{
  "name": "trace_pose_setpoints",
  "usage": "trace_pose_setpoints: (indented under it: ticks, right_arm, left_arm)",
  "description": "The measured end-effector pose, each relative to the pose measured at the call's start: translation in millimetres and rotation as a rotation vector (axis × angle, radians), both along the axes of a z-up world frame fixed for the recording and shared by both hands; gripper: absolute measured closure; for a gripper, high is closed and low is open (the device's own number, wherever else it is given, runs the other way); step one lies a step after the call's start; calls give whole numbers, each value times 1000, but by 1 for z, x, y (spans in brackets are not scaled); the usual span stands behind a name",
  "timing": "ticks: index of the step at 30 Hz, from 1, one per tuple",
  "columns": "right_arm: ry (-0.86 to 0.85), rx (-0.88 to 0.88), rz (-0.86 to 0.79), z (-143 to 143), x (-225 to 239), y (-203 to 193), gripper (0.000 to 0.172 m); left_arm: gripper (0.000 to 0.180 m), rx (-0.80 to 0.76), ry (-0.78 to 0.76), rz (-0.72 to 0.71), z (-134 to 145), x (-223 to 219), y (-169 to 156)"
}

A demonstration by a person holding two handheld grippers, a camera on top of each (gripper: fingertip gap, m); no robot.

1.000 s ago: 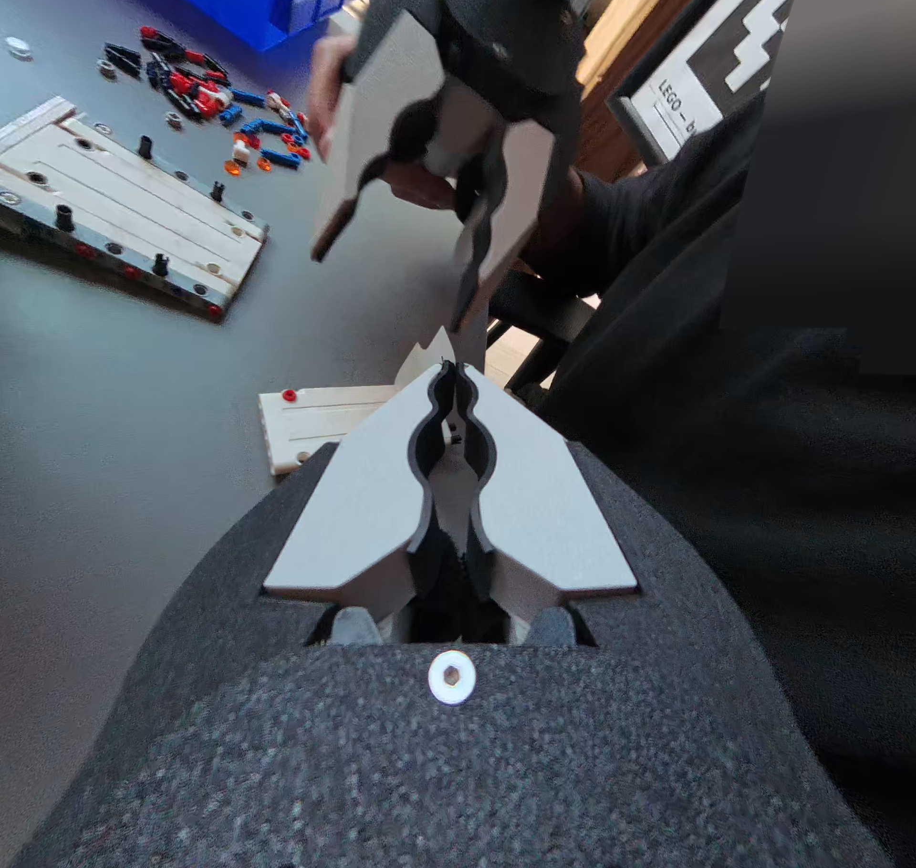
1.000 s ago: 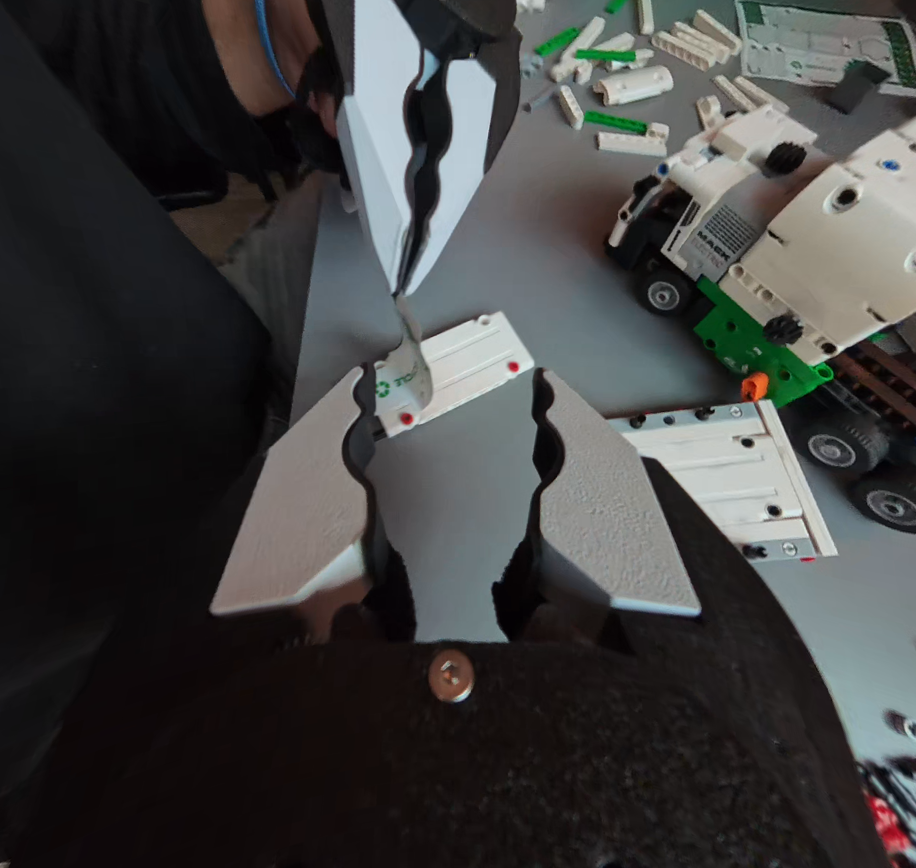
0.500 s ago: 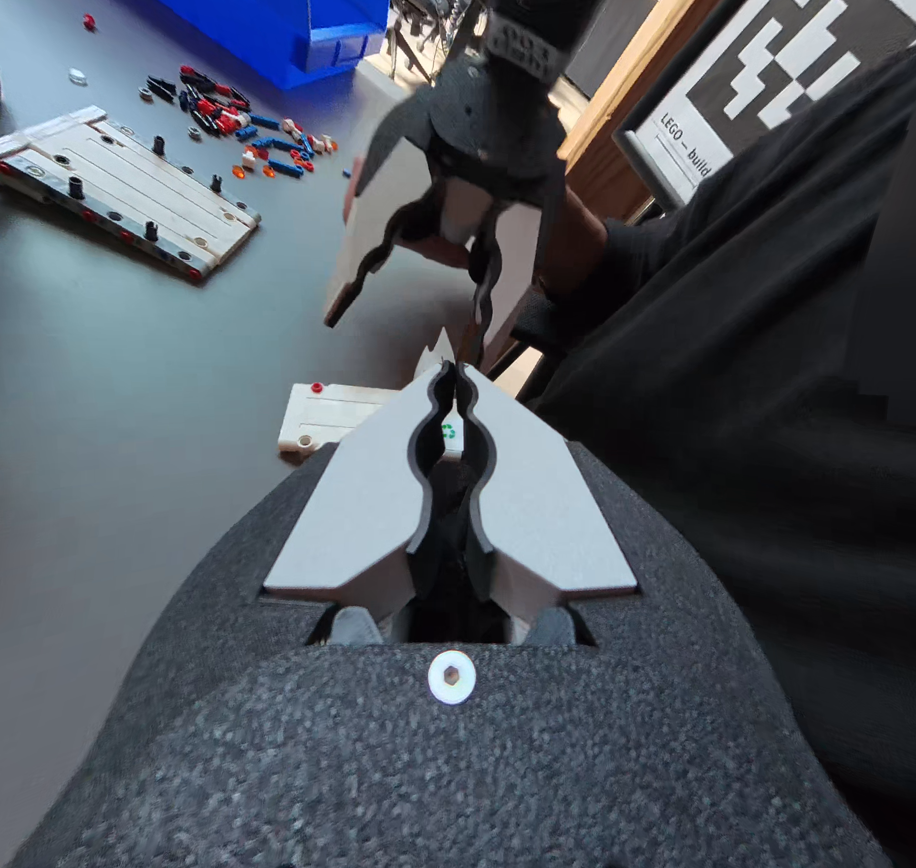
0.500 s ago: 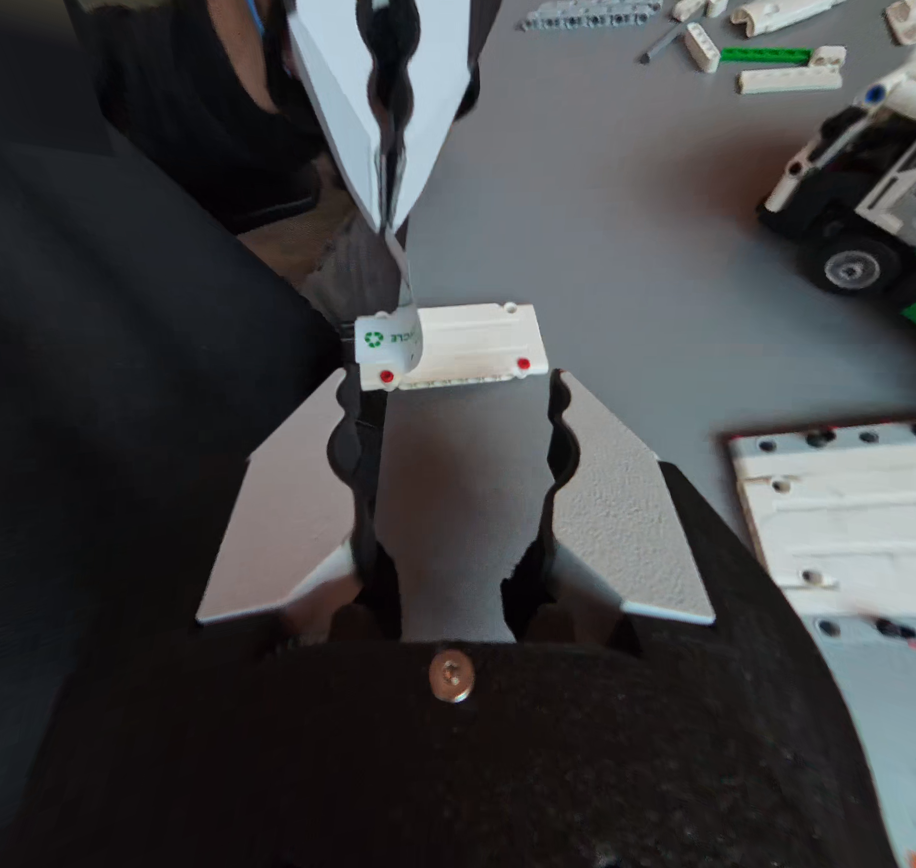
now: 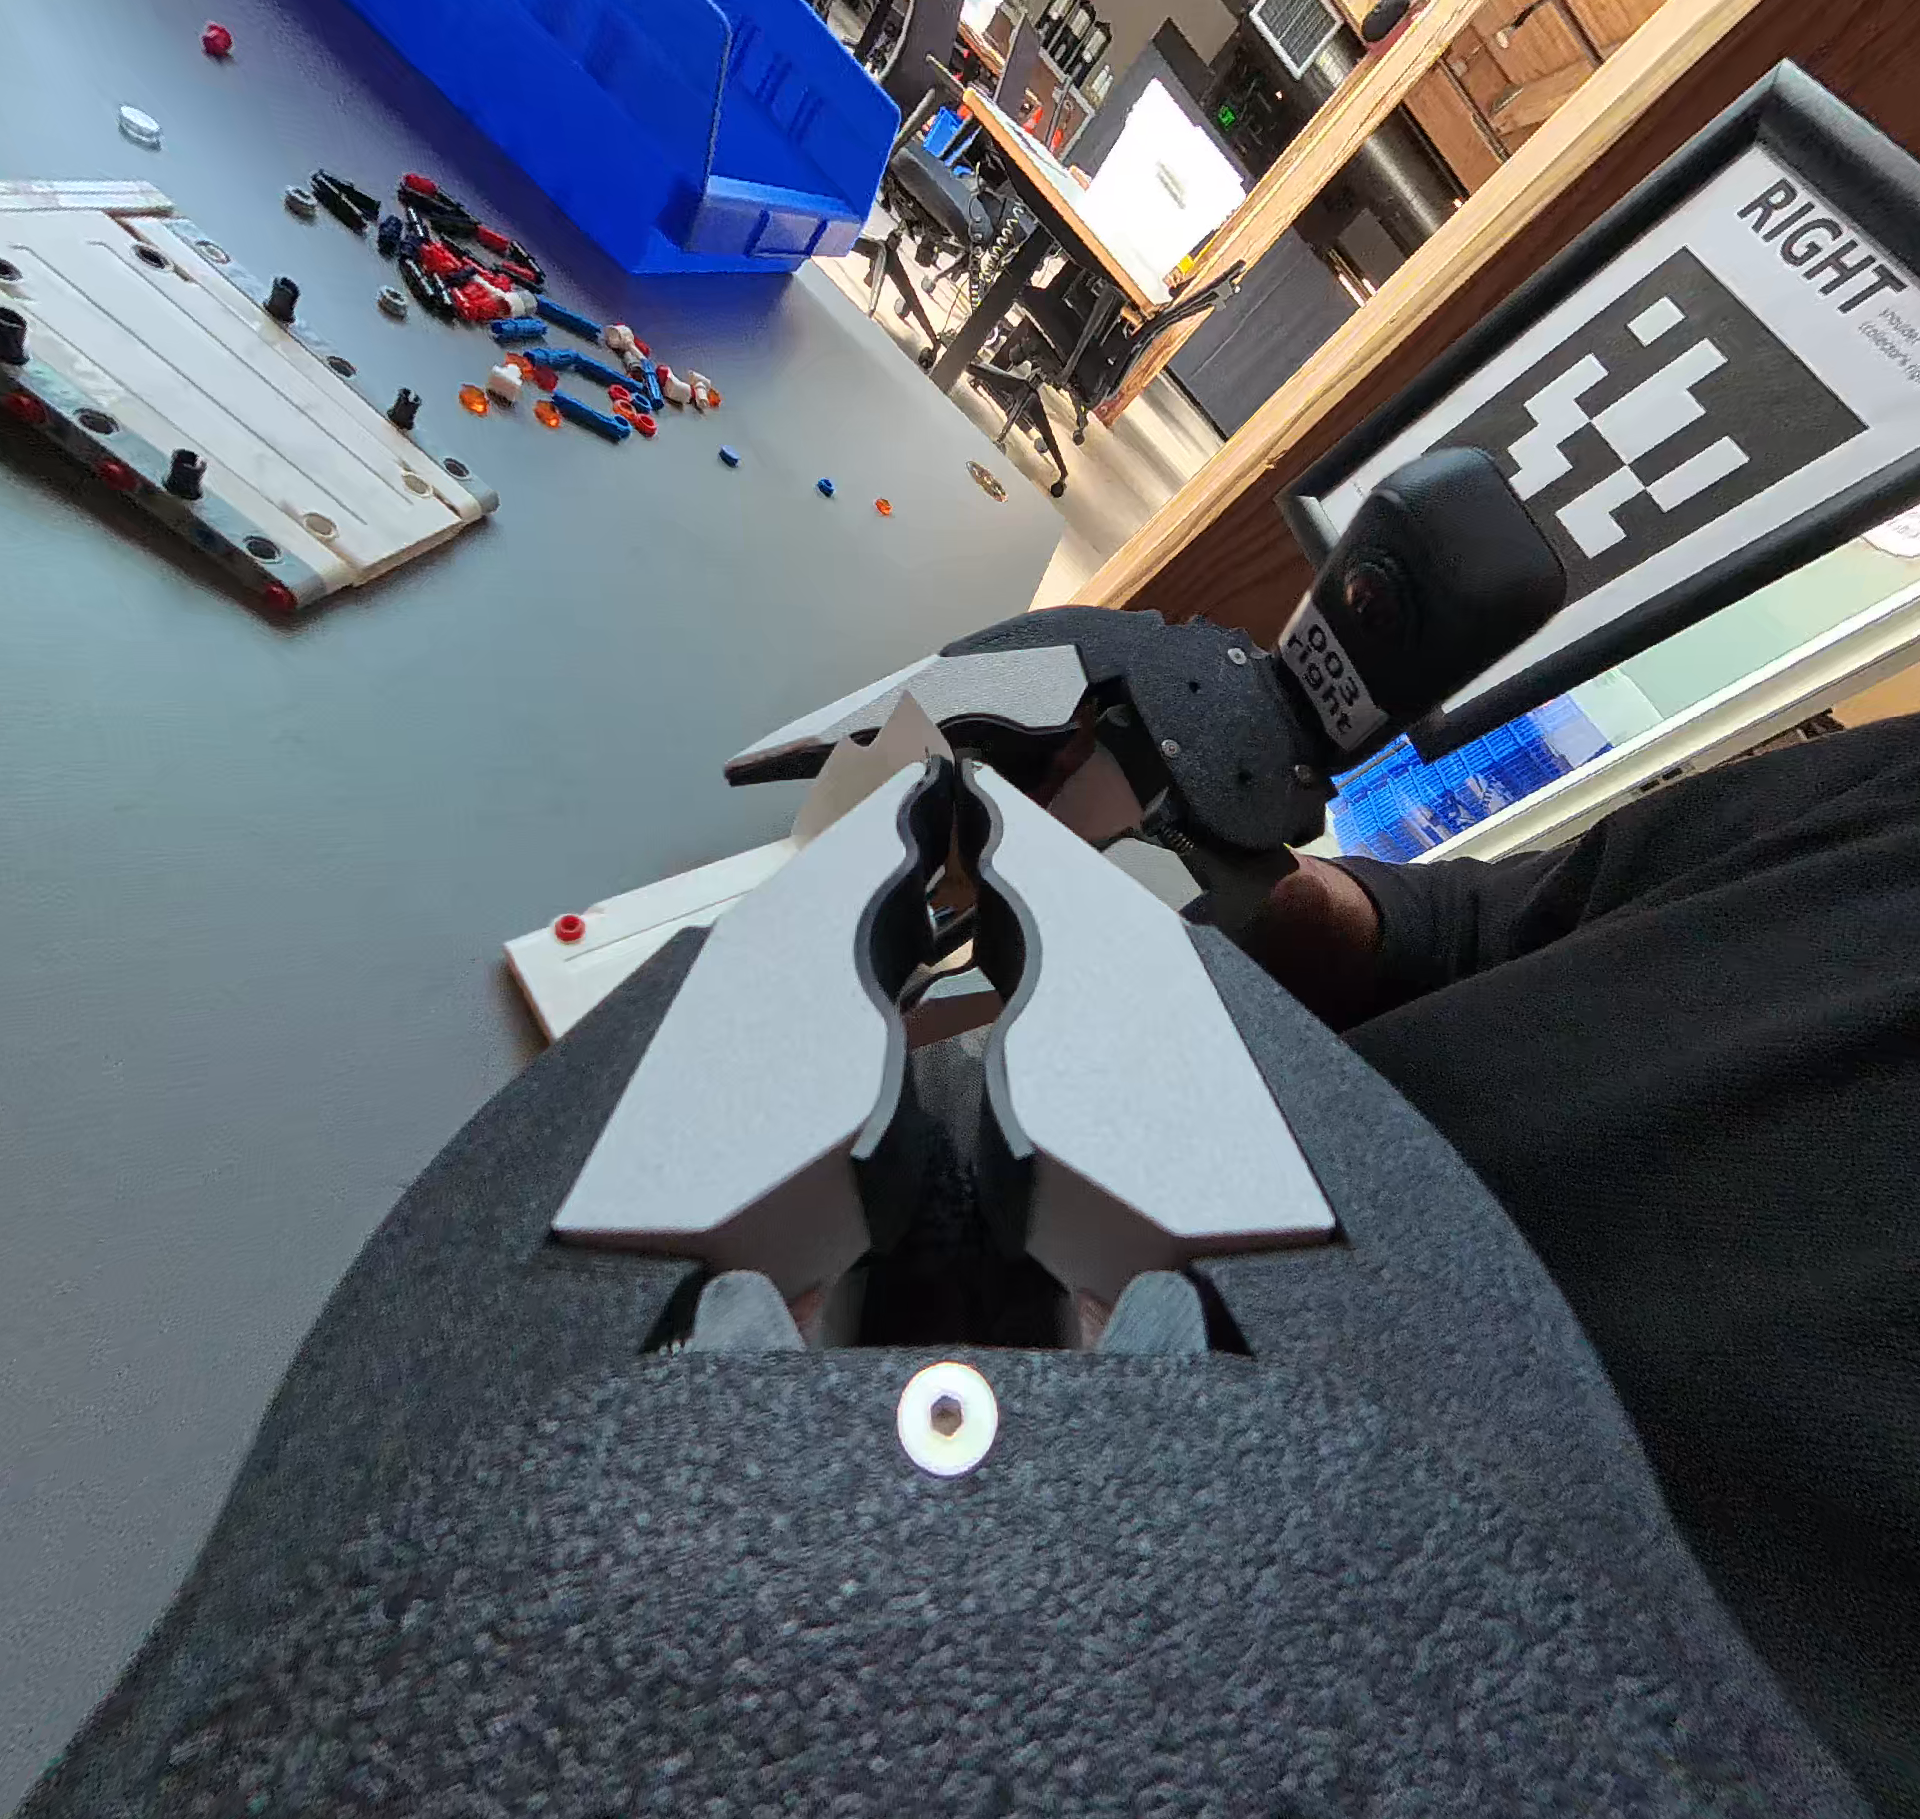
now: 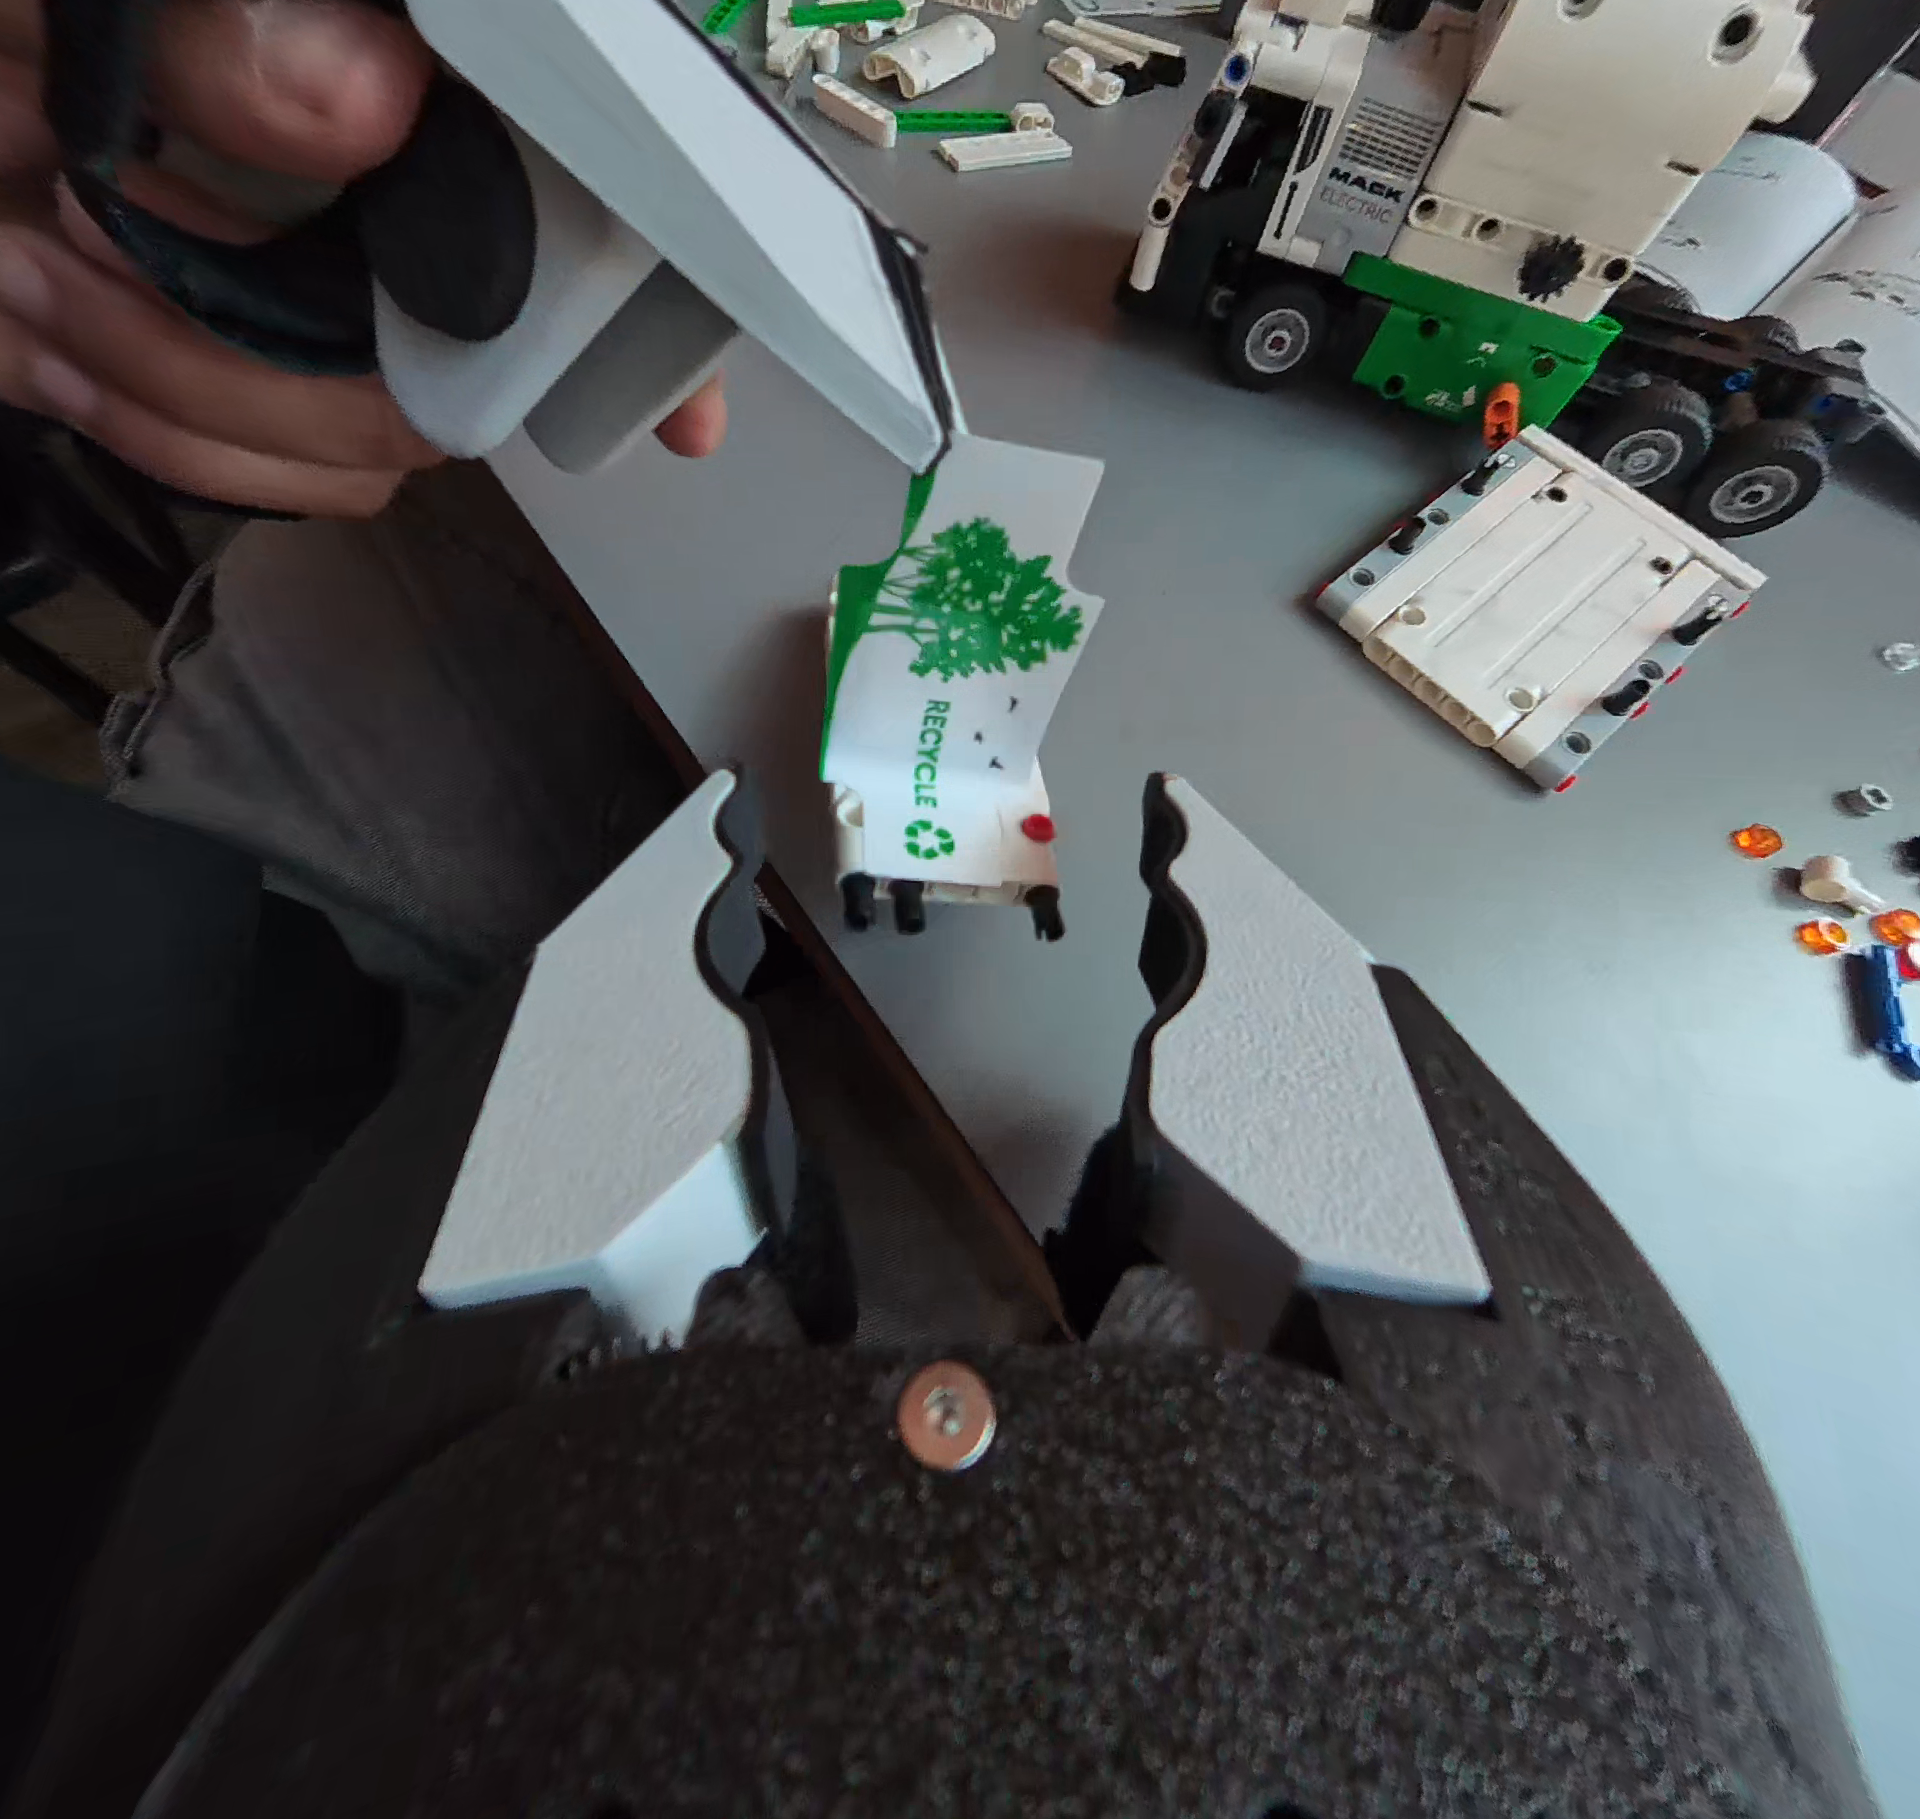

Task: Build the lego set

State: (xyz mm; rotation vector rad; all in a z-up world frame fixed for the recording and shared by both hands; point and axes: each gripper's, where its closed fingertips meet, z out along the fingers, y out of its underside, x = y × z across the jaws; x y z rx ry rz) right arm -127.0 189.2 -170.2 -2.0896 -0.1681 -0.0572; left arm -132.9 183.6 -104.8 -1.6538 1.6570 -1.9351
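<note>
Left gripper jaws clamped on sticker corner, apparently peeled off white panel on tabletop; right gripper jaws apart, nothing held, just short of panel.

Grey table w/ toy truck, white panels, loose bricks.

white sticker with green tree print, half peeled and curling off small white panel on grey table
</note>
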Motion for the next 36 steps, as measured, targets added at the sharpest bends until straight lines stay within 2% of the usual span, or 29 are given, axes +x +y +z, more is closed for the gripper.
trace_pose_setpoints:
  ticks: [2,6,12,17,20,25,28,36]
  right_arm:
    - [45,-41,36,-6,-1,0,102]
    - [99,-79,103,-12,-8,-1,121]
    - [20,-8,105,-5,-5,-1,122]
    - [-62,27,109,1,-3,-2,123]
    - [-26,28,126,-1,-6,-4,122]
    - [55,88,105,7,0,-8,121]
    - [97,139,90,13,3,-8,116]
    - [264,210,102,22,1,-6,100]
  left_arm:
    - [180,12,-10,-11,3,-1,-4]
    - [180,17,-22,-9,7,-3,-5]
    - [180,-11,-73,6,21,-6,-3]
    - [180,-18,-134,-34,32,-10,-14]
    - [180,-48,-124,-46,29,-10,-14]
    - [180,-154,-74,10,19,-3,6]
    - [180,-269,-72,4,24,-1,6]
    - [180,-378,-121,41,47,3,19]
